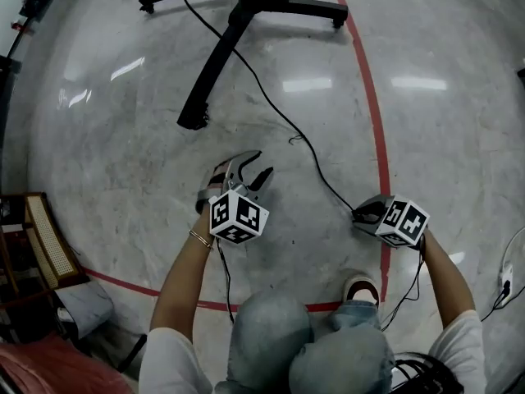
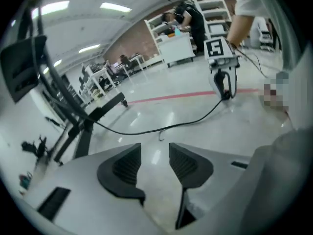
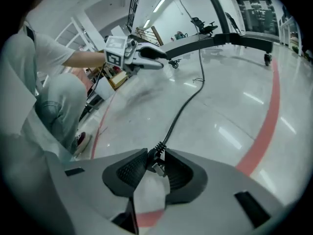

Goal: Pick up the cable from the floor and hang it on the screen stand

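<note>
Black cable (image 1: 271, 103) pinched at its plug end

Clamped between the jaws of the right hand-held gripper (image 3: 155, 163), low over the grey floor (image 1: 123, 138) at the near right, just beside the red line (image 1: 373, 113). Trailing from there along the floor, far and leftward, to the legs of the black screen stand (image 1: 238, 15). Near centre, left of the cable, left hand-held gripper (image 2: 155, 155) with jaws well apart, only bare floor between them, clear of the cable.
</note>
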`<act>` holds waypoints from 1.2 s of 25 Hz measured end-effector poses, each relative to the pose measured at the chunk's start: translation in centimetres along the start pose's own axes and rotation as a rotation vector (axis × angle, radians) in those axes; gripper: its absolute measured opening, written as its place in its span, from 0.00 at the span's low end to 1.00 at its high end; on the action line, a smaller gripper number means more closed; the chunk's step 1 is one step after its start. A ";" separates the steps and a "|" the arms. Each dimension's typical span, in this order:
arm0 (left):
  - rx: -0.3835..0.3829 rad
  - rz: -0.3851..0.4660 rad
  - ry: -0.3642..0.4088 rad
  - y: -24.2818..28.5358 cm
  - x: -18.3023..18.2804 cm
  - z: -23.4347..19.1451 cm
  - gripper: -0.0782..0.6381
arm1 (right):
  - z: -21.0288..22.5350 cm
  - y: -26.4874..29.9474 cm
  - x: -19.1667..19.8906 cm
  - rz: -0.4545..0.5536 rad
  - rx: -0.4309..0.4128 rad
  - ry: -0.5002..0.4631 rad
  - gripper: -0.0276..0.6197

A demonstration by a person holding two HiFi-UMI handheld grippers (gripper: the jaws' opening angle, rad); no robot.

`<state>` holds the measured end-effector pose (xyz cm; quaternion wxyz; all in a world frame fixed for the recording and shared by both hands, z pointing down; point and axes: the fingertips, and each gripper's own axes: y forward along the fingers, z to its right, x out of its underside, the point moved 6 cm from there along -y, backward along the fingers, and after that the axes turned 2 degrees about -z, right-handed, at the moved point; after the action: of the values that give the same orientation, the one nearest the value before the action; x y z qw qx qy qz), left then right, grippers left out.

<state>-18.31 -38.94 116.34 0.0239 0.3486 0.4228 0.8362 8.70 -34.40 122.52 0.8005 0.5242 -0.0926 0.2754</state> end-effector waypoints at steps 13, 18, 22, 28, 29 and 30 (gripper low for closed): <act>-0.186 -0.227 0.736 9.1 -14.5 -11.4 0.41 | 4.7 -4.1 6.8 0.033 -0.032 0.027 0.23; -0.134 -0.283 0.924 11.8 -15.8 -10.0 0.41 | 4.3 -4.0 6.6 0.050 -0.056 0.021 0.23; -0.075 -0.389 1.035 13.9 -14.6 -9.7 0.41 | 3.9 -4.3 6.9 0.034 -0.062 0.005 0.23; -0.015 -0.428 1.088 14.4 -13.6 -8.3 0.33 | 3.6 -5.1 7.5 0.067 -0.058 0.045 0.23; -0.026 -0.416 1.097 14.3 -13.7 -8.2 0.25 | 3.7 -5.3 7.6 0.070 -0.056 0.047 0.23; -0.034 -0.414 1.109 14.4 -13.7 -8.1 0.23 | 3.7 -5.4 7.6 0.076 -0.052 0.050 0.23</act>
<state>-9.22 -58.34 115.81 -0.0323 -0.2307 0.4177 0.8782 18.45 -36.73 123.17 0.8048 0.4924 -0.0996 0.3161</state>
